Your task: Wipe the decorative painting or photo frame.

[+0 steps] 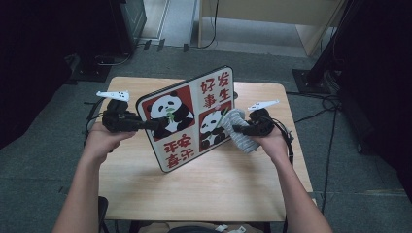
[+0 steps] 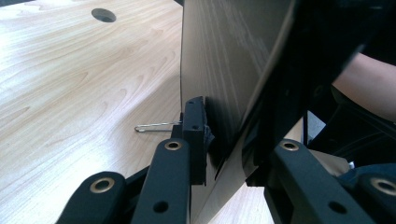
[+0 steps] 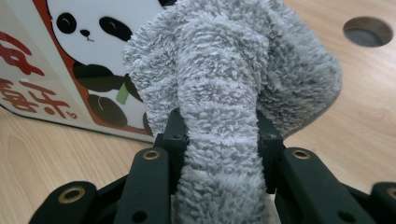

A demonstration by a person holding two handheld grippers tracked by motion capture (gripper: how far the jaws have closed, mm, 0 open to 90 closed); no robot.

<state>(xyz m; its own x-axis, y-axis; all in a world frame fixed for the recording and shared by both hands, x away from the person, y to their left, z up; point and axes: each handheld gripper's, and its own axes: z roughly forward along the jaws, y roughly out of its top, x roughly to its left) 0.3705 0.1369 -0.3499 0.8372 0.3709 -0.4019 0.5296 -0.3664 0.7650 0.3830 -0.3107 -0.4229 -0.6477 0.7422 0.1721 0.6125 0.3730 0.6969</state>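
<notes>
A square board (image 1: 187, 119) printed with pandas and red characters stands tilted on one corner above the wooden table (image 1: 194, 189). My left gripper (image 1: 145, 124) is shut on the board's left edge; in the left gripper view its jaws clamp the thin dark board (image 2: 219, 70) edge-on. My right gripper (image 1: 237, 128) is shut on a fluffy grey cloth (image 1: 238, 130), which presses against the board's lower right panda picture. In the right gripper view the grey cloth (image 3: 224, 93) bulges between the jaws, with the panda board (image 3: 70, 60) behind it on the left.
A thin metal clip (image 2: 156, 126) lies on the table by the board. The table has a round cable hole (image 2: 103, 15), and another hole (image 3: 367, 31) near the cloth. Dark equipment stands (image 1: 316, 73) and cables lie on the floor around the table.
</notes>
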